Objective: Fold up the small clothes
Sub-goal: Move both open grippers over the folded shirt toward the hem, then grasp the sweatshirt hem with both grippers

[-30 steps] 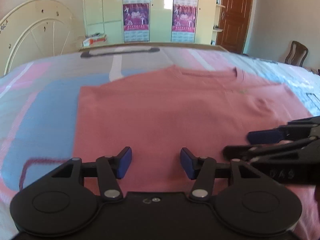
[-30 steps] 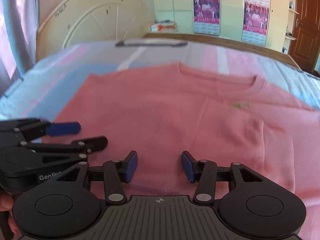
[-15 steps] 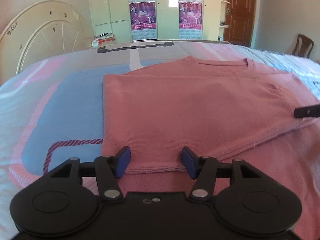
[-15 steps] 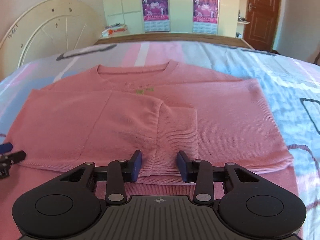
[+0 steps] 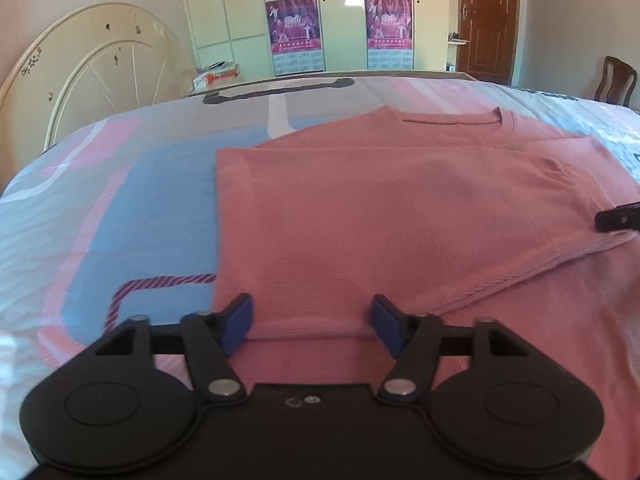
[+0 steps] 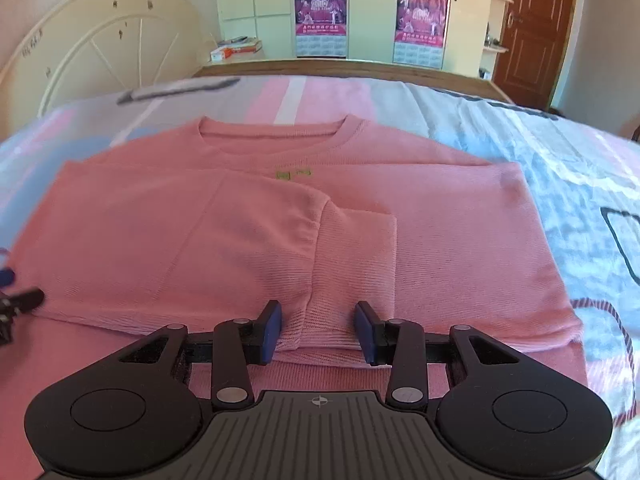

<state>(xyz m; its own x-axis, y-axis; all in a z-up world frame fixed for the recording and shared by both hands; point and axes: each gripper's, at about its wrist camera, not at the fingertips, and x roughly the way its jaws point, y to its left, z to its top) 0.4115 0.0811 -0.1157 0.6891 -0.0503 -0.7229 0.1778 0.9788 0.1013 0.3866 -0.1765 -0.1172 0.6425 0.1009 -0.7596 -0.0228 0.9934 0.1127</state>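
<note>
I held the left gripper (image 5: 311, 322) and right gripper (image 6: 317, 332) with jaws apart over the pink sweater (image 6: 248, 236) hem, clasping nothing, seemingly positioned for the next fold.

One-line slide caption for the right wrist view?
Open right gripper at the near edge of a partly folded pink sweater on a patterned bedspread.

the pink sweater (image 5: 400, 220) runs off the bottom right in the left wrist view, the right gripper (image 5: 618, 219) is just a black tip poking in at that edge, and the wardrobe posters (image 6: 320, 8) are way too small to read, honestly.
</note>
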